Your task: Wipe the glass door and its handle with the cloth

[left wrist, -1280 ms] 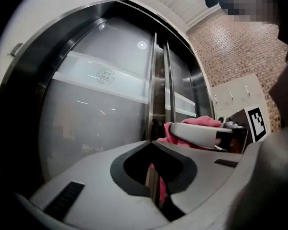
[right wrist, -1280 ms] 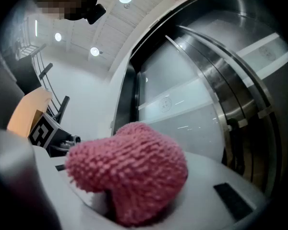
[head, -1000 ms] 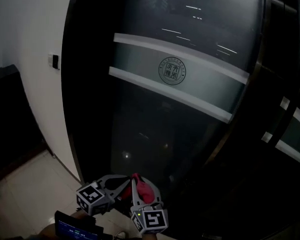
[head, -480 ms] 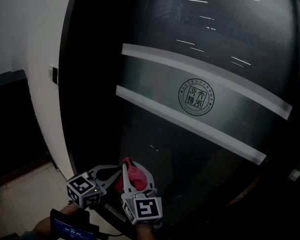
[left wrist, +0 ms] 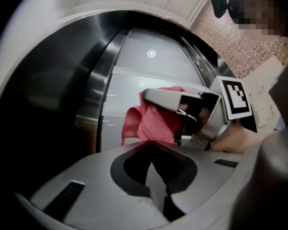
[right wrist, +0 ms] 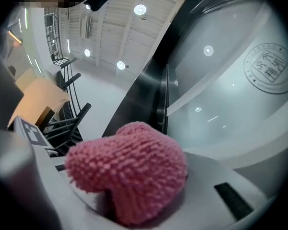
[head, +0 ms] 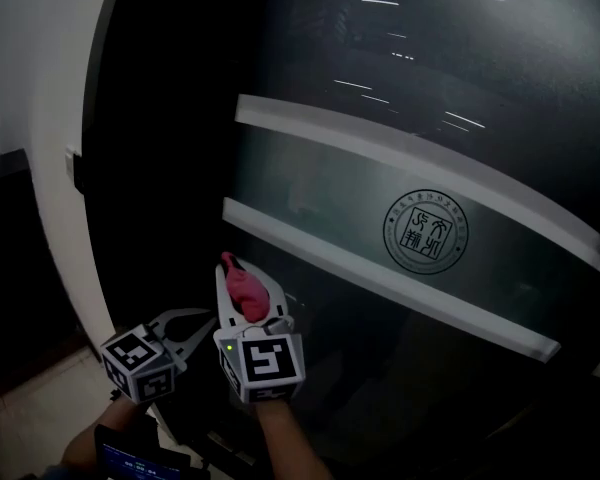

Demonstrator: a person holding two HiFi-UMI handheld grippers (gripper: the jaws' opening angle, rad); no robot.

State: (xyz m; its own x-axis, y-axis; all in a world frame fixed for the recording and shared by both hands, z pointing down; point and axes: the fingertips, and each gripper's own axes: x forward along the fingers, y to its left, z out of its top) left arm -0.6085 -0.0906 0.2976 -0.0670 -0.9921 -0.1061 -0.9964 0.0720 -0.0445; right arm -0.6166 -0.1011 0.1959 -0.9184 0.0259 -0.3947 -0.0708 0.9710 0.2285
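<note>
— Up goes the right gripper (head: 242, 280): it sits higher against the door than half a second ago, and the cloth has risen with it.
— How is the cloth held?
— The jaws pinch the cloth (head: 246, 290), a pink, nubby wad, rounded like a mitten and bulging past the tips. Whether it touches the pane I cannot tell.
— And the other one?
— The left gripper (head: 202, 324) is just beside it at seven o'clock, its grey jaws pressed together with nothing between them.
— Beyond them?
— The glass door (head: 400, 388), dark and glossy, with lamp glints near twelve o'clock. Pale frosted stripes (head: 310, 131) slant across it. The matte band between them bears a round seal (head: 426, 231), at two o'clock of the cloth. At nine o'clock stands the dark frame (head: 150, 168), then a white wall (head: 30, 58).
</note>
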